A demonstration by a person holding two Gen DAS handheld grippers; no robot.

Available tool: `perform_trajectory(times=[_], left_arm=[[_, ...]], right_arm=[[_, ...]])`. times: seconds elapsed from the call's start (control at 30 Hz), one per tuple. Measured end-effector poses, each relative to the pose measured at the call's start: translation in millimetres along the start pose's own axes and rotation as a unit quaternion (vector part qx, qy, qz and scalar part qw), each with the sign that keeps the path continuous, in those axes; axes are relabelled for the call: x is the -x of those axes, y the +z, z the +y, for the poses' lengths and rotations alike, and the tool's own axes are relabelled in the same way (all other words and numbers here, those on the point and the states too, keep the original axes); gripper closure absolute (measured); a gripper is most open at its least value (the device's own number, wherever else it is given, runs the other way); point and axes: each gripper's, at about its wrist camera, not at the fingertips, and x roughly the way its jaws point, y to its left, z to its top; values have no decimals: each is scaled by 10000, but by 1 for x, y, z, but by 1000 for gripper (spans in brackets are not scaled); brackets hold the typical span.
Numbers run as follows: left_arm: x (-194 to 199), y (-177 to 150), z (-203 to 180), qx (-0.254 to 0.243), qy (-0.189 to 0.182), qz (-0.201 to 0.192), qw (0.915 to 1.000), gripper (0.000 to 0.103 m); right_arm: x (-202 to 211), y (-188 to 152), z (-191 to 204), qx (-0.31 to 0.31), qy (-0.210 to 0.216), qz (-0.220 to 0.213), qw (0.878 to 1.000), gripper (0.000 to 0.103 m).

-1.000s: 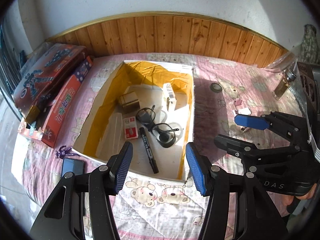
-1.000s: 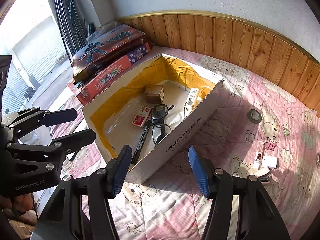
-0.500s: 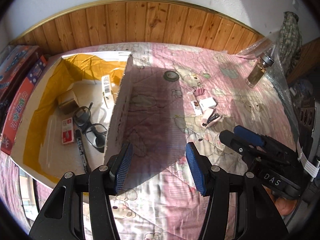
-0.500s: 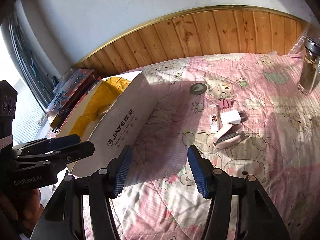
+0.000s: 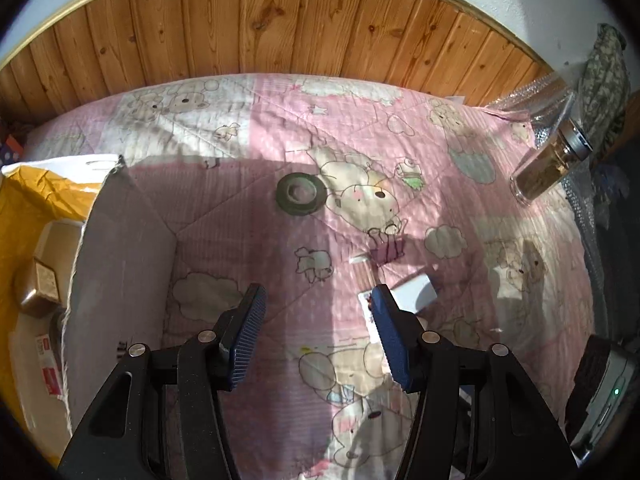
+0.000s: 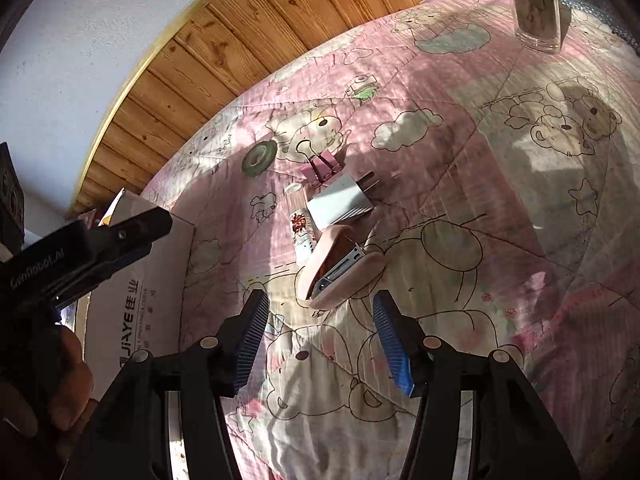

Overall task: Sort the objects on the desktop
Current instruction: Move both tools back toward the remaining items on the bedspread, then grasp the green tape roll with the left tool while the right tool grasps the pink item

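My right gripper (image 6: 318,330) is open and empty, low over the pink quilt, just short of a pink stapler (image 6: 340,270). Behind the stapler lie a small white tube (image 6: 300,226), a white plug adapter (image 6: 340,202), a pink binder clip (image 6: 322,166) and a roll of dark tape (image 6: 259,157). My left gripper (image 5: 316,334) is open and empty; its right finger hides part of the adapter (image 5: 416,298). The tape (image 5: 301,193) lies ahead of it. The cardboard box (image 5: 120,264) stands at the left with a few items inside.
A glass jar (image 5: 548,164) with brown contents stands at the back right, also in the right wrist view (image 6: 536,4). Wood panelling (image 5: 280,28) runs behind the quilt. The left gripper's body (image 6: 80,248) and hand show at the left in the right wrist view.
Both grippers have swung right, away from the box, and come down toward the small items on the quilt. The right gripper is now close to the stapler. Both stayed open.
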Motion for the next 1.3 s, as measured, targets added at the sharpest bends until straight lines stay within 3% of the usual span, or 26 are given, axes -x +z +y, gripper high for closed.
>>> perform_trajectory(times=[0.2, 0.3, 0.33, 0.37, 0.47, 0.5, 0.6, 0.67, 0.7, 0.77, 0.83, 0.93, 1.0, 1.07, 1.1, 1.17, 1.2, 1.23, 1.3], left_arm=[[-75, 47, 4, 183, 288, 289, 9990, 45], [-106, 59, 11, 312, 385, 402, 9980, 45], [-115, 60, 13, 324, 400, 484, 9975, 41], [-119, 62, 15, 371, 290, 427, 9980, 37], [-123, 66, 9, 102, 424, 252, 9987, 38], [-124, 65, 7, 4, 487, 206, 9986, 39], [-128, 68, 3, -295, 585, 118, 9978, 41], [-126, 70, 7, -262, 536, 98, 9982, 49], [-124, 70, 10, -227, 482, 95, 9985, 54], [-122, 71, 18, -78, 301, 113, 9995, 54], [-118, 70, 23, 55, 201, 132, 9997, 54], [-110, 66, 26, 143, 40, 100, 9998, 54], [-102, 62, 23, 130, 1, 76, 9999, 54], [-91, 58, 21, 150, -73, 55, 9998, 54], [-84, 56, 20, 162, -132, 41, 9998, 54], [-70, 52, 15, 139, -267, -25, 9995, 54], [-63, 49, 12, 131, -327, -47, 9994, 54], [-57, 47, 9, 119, -402, -48, 9991, 54], [-46, 40, 1, 91, -513, -62, 9986, 54]], right_arm=[[-32, 10, -7, -165, -259, 115, 9995, 45], [-37, 12, -3, 98, -321, 18, 9994, 45], [-37, 13, -2, 208, -340, 33, 9992, 48], [-37, 13, -2, 340, -393, 55, 9986, 51], [-29, 15, -11, 398, -293, 70, 9988, 58], [-25, 16, -14, 430, -486, 38, 9979, 71], [-17, 20, -26, 251, -509, -26, 9984, 72], [-17, 22, -28, 128, -410, 19, 9991, 71], [-16, 22, -28, 28, -356, 32, 9994, 70], [-10, 18, -23, -108, -207, -9, 9997, 59], [-2, 12, -16, -258, -109, -165, 9995, 41], [-7, 2, 3, -181, -65, -209, 9996, 32], [-25, 1, 13, 14, -283, -70, 9996, 32], [-42, 2, 10, 80, -469, 44, 9989, 41], [-38, 2, 8, 178, -571, -115, 9981, 58], [-30, 2, -3, 81, -285, -105, 9995, 70], [-24, 3, -8, 18, -227, -136, 9996, 85], [-18, 3, -11, 59, -292, -157, 9994, 91], [-12, 4, -21, -16, -262, -149, 9995, 93]])
